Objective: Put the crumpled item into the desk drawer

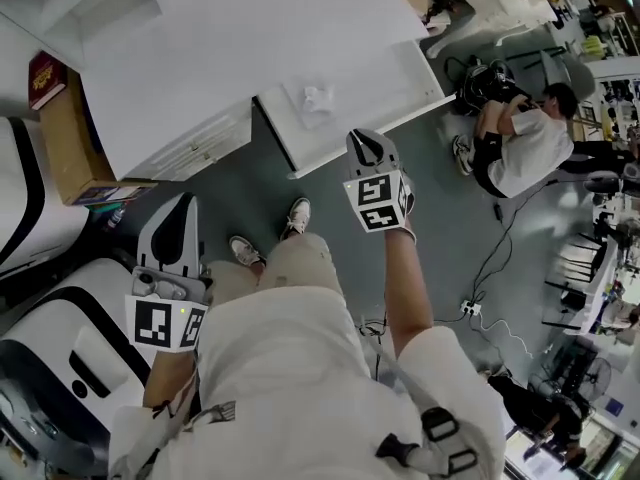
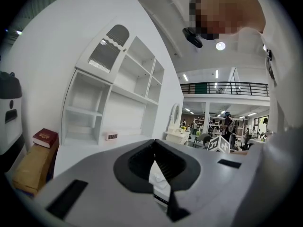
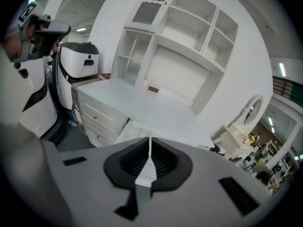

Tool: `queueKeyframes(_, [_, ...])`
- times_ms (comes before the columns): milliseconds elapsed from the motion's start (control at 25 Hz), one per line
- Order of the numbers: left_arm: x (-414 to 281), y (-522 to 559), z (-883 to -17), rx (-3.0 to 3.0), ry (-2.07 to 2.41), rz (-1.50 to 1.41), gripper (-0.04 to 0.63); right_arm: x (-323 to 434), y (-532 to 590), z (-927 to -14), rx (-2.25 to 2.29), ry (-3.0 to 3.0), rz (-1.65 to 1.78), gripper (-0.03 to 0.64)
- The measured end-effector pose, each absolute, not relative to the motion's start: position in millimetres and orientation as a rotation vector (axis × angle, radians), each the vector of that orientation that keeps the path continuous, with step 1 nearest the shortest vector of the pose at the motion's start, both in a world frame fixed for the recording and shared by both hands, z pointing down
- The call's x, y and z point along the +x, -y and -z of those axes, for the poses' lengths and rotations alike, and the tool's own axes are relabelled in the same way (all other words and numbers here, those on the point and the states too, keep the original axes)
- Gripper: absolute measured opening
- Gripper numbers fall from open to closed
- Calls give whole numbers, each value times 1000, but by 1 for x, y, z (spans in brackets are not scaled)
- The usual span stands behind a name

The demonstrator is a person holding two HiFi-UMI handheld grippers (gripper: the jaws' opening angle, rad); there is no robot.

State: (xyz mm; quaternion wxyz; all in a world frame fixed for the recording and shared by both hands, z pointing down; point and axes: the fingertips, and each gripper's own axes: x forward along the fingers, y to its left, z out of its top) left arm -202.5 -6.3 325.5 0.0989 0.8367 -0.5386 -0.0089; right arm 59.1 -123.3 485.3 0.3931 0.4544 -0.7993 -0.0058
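Crumpled item (image 1: 318,101): in the open drawer (image 1: 375,80).
My right gripper (image 1: 364,142): jaws together, empty (by the drawer's front).
My left gripper (image 1: 180,204): likewise.

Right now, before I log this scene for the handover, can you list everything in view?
desk: one, white, top centre.
drawer: one, white, pulled open at the desk's front.
crumpled item: one, white, in the drawer.
cardboard box: one, brown, left of desk.
book: one, red, on the cardboard box.
power strip: one, white, floor at right.
bystander: one, white top, crouched far right.
shoes: two, white, below the drawer.
left tool: one, grey, lower left, shut, empty.
right tool: one, grey, centre, shut, empty.
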Motion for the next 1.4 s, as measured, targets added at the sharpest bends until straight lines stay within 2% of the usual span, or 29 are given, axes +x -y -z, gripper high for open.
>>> queueKeyframes(80, [-208,3,-316,2487,1595,31,15,55,113,-470,1209,2069,-41,11])
queueKeyframes(560, [-202,23,-257,2592,1636,99,15,58,74,-404,1534,2303,-383,9])
queueKeyframes(840, [-191,35,-229,2609,1699,107,15,96,92,-347,1651,2420,-388,9])
queueKeyframes(1400, [-184,78,-173,2628,1893,131,15,132,144,-234,1741,2613,-142,9])
